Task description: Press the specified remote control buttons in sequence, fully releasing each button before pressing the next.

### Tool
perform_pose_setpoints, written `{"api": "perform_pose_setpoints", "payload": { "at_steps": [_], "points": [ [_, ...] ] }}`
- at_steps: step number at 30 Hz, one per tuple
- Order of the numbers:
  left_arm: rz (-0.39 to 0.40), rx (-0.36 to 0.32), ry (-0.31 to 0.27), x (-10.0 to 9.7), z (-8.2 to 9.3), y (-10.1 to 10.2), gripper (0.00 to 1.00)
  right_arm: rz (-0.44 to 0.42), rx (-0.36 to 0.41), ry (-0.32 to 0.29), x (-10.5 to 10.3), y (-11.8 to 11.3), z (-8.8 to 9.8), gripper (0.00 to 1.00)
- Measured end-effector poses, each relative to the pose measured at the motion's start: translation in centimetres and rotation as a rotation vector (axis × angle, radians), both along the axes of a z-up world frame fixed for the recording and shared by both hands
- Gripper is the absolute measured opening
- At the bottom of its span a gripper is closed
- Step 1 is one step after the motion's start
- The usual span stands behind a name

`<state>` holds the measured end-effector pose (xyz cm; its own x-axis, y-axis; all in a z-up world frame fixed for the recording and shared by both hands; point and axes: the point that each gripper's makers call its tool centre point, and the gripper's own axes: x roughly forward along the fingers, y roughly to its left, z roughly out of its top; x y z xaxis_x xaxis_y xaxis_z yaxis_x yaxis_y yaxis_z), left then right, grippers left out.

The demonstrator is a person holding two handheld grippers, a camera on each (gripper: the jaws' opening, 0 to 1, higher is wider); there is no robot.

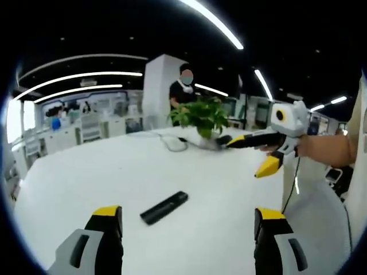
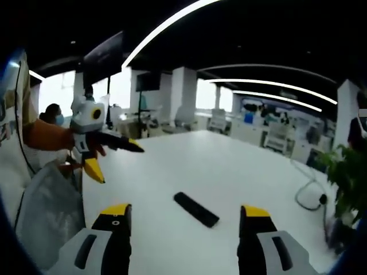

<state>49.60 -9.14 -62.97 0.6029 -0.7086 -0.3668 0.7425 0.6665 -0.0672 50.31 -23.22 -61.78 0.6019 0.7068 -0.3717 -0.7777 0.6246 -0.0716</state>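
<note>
A black remote control [image 1: 164, 207] lies flat on the white table [image 1: 103, 166], just beyond and between the wide-apart jaws of my left gripper [image 1: 188, 220], which is open and holds nothing. In the right gripper view the same remote [image 2: 196, 209] lies between the jaws of my right gripper [image 2: 184, 215], also open and empty. Each gripper faces the other across the remote: the right gripper [image 1: 245, 157] hovers open above the table at the right, in a person's hand, and the left gripper [image 2: 120, 164] hovers open at the left.
A potted green plant [image 1: 202, 116] stands at the far side of the table with a cable [image 1: 172, 141] looped beside it; the plant [image 2: 347, 172] and cable [image 2: 307, 195] sit at the right. A person [image 1: 184, 87] stands behind the plant. A grey chair back [image 2: 46, 212] is beside the table edge.
</note>
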Motion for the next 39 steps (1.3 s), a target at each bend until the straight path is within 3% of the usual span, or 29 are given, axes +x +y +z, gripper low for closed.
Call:
{"api": "perform_pose_setpoints", "payload": {
  "at_steps": [8,29,39],
  "points": [
    [-0.021,0.021,-0.007,1.5,-0.1,0.0,0.98,0.019,-0.008,-0.009,1.8,0.1,0.2,0.75],
    [-0.101,0.07,0.005,5.2,-1.1,-0.8,0.98,0.15,-0.123,0.008,5.3,0.4,-1.3,0.75],
    [-0.148,0.109,0.03,6.5,-2.7,-1.2,0.97,0.214,-0.186,0.058,6.2,0.5,-3.6,0.74]
  ]
}}
